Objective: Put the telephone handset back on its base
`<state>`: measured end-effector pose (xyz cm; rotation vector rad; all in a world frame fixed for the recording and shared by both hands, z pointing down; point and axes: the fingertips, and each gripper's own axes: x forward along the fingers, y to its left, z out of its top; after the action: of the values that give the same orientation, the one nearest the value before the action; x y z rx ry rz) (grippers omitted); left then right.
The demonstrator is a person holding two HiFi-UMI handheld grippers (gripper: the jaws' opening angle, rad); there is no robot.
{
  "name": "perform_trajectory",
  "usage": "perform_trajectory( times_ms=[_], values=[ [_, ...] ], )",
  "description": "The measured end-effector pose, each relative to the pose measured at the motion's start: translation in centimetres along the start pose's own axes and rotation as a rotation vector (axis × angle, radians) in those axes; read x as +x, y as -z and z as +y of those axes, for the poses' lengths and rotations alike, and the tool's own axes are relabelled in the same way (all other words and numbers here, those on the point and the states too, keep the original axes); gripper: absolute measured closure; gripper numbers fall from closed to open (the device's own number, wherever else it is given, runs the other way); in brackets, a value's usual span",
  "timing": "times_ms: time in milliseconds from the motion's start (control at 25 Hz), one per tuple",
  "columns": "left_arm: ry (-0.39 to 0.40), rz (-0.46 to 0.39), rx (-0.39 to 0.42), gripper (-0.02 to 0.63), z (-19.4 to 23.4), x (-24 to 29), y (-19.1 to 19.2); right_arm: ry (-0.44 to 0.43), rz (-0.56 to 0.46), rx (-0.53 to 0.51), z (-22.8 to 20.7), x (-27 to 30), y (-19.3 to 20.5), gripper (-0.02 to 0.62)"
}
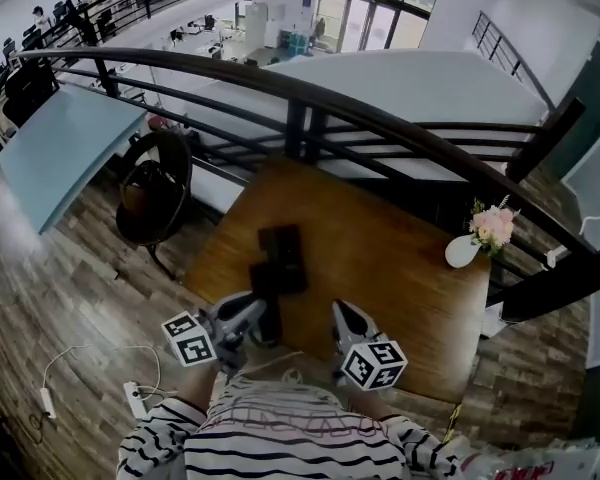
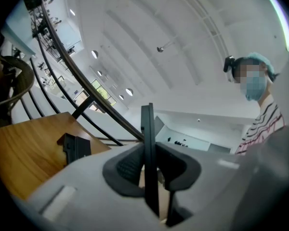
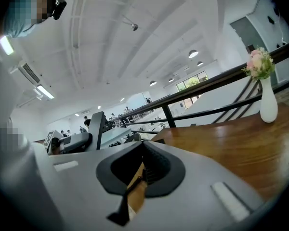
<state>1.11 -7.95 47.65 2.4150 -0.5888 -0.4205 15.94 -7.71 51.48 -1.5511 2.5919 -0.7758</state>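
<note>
A black telephone base (image 1: 283, 251) lies near the middle of the wooden table (image 1: 400, 268); in the left gripper view the base (image 2: 75, 147) sits ahead and to the left. My left gripper (image 1: 248, 320) is shut on the black handset (image 1: 265, 290), which hangs just on the near side of the base. In the left gripper view the handset (image 2: 148, 143) stands edge-on as a thin dark slab clamped between the pads. My right gripper (image 1: 342, 316) hovers beside it over the table's near edge. Its jaws are together with nothing in them (image 3: 137, 182).
A white vase with pink flowers (image 1: 477, 241) stands at the table's right edge, the vase (image 3: 267, 100) far right in the right gripper view. A dark railing (image 1: 380, 123) runs behind the table. A round chair (image 1: 155, 188) stands left of it.
</note>
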Motion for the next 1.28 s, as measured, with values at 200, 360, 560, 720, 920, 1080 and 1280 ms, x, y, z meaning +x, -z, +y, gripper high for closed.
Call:
perform_trajectory(
  times_ms=[200, 360, 560, 720, 920, 1080, 1280],
  values=[
    [-0.074, -0.010, 0.008, 0.535, 2.1, 0.5, 1.1, -0.058, 0.040, -0.022, -1.7, 0.9, -0.1, 0.595],
    [-0.091, -0.021, -0.015, 0.535, 3.6, 0.4, 1.7, -0.086, 0.071, -0.022, -2.3, 1.9, 0.1, 0.595],
    [-0.083, 0.001, -0.061, 0.535, 6.3, 0.5, 2.4, -0.088, 0.092, -0.005, -2.2, 3.1, 0.7, 0.595],
    [-0.075, 0.040, -0.084, 0.535, 9.0, 1.0, 2.6, -0.068, 0.092, -0.001, -2.2, 4.7, 0.8, 0.595],
    [-0.057, 0.087, -0.103, 0.535, 11.9, 2.2, 2.9, -0.041, 0.099, 0.012, -2.3, 6.4, 0.9, 0.595],
    [-0.034, 0.107, -0.122, 0.535, 14.1, 3.1, 2.9, -0.016, 0.097, 0.024, -2.5, 7.4, 0.8, 0.595],
    [-0.022, 0.134, -0.154, 0.535, 16.8, 4.0, 3.1, 0.017, 0.091, 0.032, -3.0, 8.3, 0.7, 0.595]
  ],
)
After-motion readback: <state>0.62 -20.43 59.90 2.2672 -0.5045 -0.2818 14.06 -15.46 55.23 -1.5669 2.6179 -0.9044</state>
